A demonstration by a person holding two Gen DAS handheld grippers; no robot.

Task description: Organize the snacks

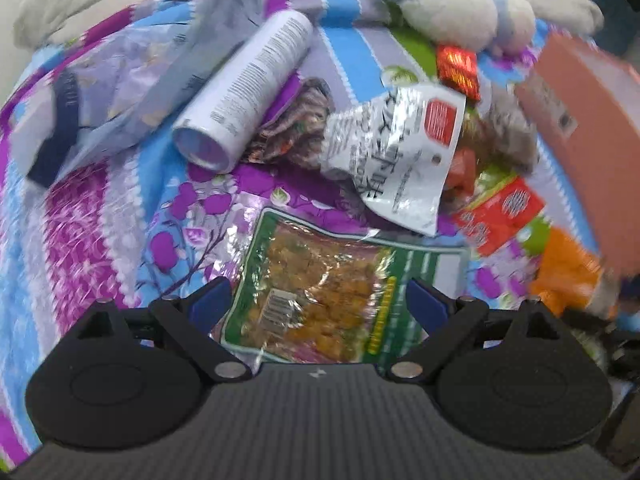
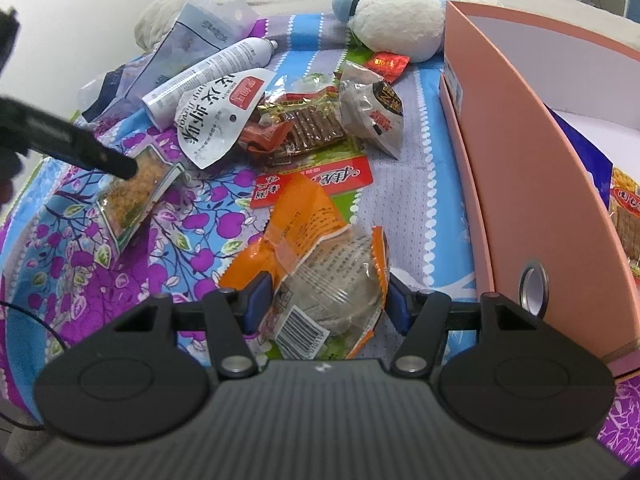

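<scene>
Left gripper (image 1: 318, 300): jaws spread wide either side of the green-edged snack packet (image 1: 320, 300) lying flat on the floral bedspread (image 1: 92, 240); pads not seen touching it. Right gripper (image 2: 322, 304): jaws partly closed, astride the orange-and-clear packet (image 2: 320, 276), beside the pink box (image 2: 532, 184); grip uncertain.
</scene>
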